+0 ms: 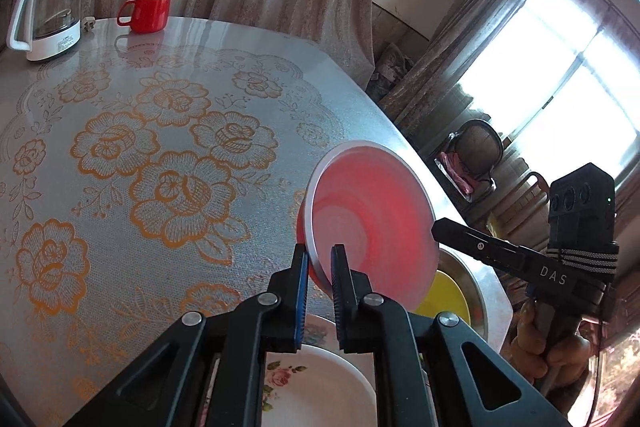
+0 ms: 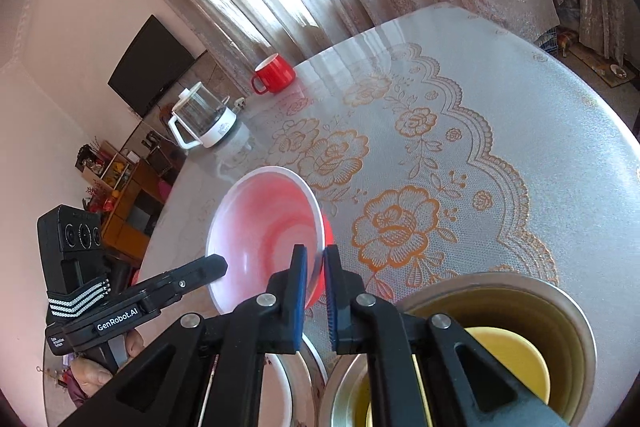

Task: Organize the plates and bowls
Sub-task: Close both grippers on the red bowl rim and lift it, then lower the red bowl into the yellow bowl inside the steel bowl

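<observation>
Red-and-white swirled plastic bowl (image 1: 372, 211) held tilted above the table (image 1: 120, 147), lower centre of frame. Left claw (image 1: 320, 267) and right claw (image 2: 316, 267) each clamped on opposite rim edges; steel basin (image 2: 560, 307) lies lower right.

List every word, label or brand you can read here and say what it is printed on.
"DAS": on the side of the right gripper.
"GenRobot.AI": on the side of the left gripper.
Small white label below "GenRobot.AI": too small to read.
Print on the base of the kettle: too blurred to read.
</observation>
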`<state>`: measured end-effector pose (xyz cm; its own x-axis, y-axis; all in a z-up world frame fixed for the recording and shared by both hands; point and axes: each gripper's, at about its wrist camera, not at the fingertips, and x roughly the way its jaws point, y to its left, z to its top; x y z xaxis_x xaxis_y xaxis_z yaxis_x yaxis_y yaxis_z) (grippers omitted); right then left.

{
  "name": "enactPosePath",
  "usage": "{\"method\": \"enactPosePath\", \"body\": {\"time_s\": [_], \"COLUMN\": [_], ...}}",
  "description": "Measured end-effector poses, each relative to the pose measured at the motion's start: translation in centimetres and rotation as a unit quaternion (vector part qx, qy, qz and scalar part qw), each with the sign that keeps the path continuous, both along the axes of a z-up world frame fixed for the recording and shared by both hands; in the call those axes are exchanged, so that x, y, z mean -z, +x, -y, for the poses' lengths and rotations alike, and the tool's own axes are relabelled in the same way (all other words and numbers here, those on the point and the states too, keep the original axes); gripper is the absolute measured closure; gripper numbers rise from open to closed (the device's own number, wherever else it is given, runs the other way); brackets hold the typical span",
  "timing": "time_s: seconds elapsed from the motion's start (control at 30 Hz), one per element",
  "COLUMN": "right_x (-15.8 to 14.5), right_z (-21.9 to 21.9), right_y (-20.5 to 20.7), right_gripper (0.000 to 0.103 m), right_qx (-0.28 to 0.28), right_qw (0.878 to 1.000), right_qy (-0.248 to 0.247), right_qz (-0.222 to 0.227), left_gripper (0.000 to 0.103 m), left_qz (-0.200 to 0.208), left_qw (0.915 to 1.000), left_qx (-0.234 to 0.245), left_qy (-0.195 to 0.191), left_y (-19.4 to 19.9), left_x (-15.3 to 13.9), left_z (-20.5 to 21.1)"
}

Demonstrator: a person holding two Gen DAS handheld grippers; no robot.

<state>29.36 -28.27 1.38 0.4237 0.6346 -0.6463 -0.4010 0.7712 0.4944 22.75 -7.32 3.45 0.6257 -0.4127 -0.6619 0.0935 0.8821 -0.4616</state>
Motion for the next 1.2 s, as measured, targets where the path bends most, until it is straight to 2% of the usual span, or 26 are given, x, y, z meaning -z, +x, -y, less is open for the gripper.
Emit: {"method": "enactPosePath", "body": {"time_s": [0.27,0.83,1.2], "right_x": [-0.9,0.5,2.1], "right_z": [4.5,12.0,13.1], "right_y": [-2.9,-7.1,-7.4], "right_gripper": [0.096,0.096,0.095], "right_qx": [0.028,0.073,0.080], "right_qw": [0.999,0.997,0.997], "right_qy": [-0.003,-0.001,-0.012], "right_qz": [0.020,0.020,0.005], "left_gripper": [0.092,0.092,0.092], "left_qz": [0.016,0.001,-0.034], "left_qw": [0.9984,0.9909,0.9888], "left_qx": [0.054,0.131,0.143], "left_qy": [0.003,0.027,0.021], "left_y": [-2.0,-4.4,-4.1], "left_x": [-1.1,1.1,3.2], "left_z": [4.6,12.4,13.1]}}
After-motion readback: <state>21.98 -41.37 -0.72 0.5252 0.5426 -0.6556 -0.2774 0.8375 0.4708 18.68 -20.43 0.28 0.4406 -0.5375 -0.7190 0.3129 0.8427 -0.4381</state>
